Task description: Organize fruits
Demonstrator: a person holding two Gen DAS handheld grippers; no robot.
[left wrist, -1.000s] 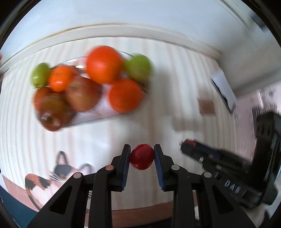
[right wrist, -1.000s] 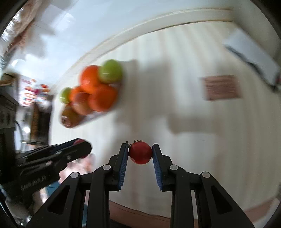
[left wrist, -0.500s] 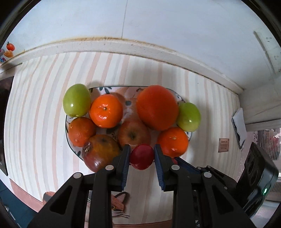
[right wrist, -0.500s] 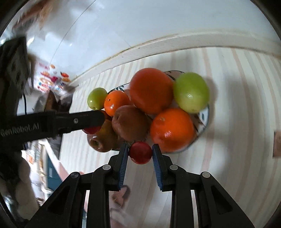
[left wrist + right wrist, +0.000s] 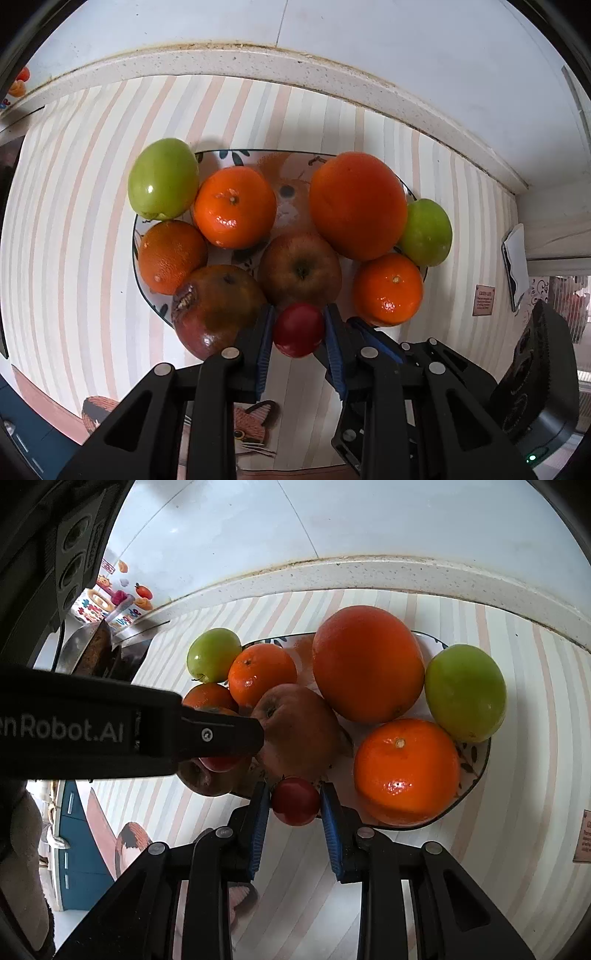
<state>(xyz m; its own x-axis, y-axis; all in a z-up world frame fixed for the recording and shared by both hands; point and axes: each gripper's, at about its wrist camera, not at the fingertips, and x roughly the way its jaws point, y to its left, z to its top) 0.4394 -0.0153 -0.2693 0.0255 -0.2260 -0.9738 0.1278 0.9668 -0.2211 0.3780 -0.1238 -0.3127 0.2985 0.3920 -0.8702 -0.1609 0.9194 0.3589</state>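
Plate (image 5: pixel 236 154) holds two green fruits, four oranges, two apples; both grippers' fingers clamp one red fruit each.

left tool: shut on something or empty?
Shut. The left tool has both blue pads against a small red round fruit, held over the near rim of the patterned plate.

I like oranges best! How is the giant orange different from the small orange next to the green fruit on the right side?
The big orange is far larger than the small orange. The big orange has a duller, deeper red-orange skin; the small orange is brighter and shiny with glints. The small orange shows a pale stem spot on top; none shows on the big orange. Both are round, lie on the plate and touch the green fruit.
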